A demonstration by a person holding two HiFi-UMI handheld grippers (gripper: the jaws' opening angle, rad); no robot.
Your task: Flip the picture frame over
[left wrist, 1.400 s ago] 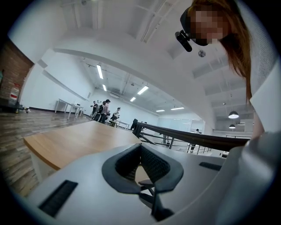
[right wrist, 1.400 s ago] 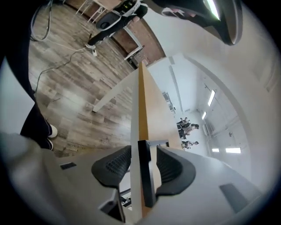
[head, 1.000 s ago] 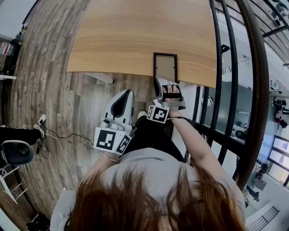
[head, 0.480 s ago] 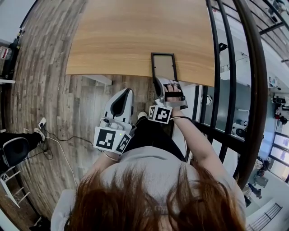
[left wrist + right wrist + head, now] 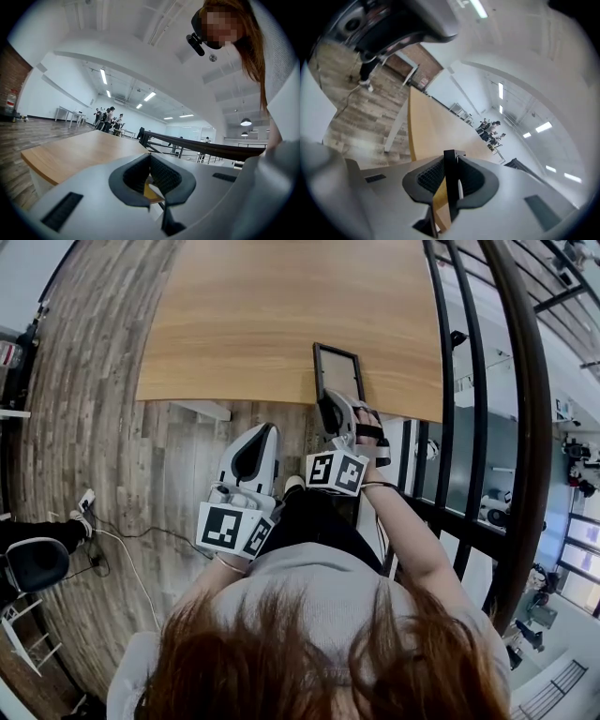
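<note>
A black-rimmed picture frame [image 5: 337,371] sits at the near edge of the wooden table [image 5: 281,315], tilted with one side raised off the top. My right gripper [image 5: 336,411] holds its near edge. In the right gripper view the frame's black rim [image 5: 449,187] stands edge-on between the pads, and the jaws are still closing on it. My left gripper [image 5: 266,432] hangs below the table edge, left of the frame, touching nothing. In the left gripper view its tips [image 5: 150,157] meet and point level along the tabletop [image 5: 79,152].
A black metal railing [image 5: 487,427] runs close along the right of the table. Plank floor lies below, with a cable [image 5: 122,540] and a chair [image 5: 33,559] at the left. Several people [image 5: 108,119] stand far across the room.
My right gripper has risen and rolled with the frame's near edge in it. The frame has gone from lying flat to tilted. The left gripper has stayed put.
</note>
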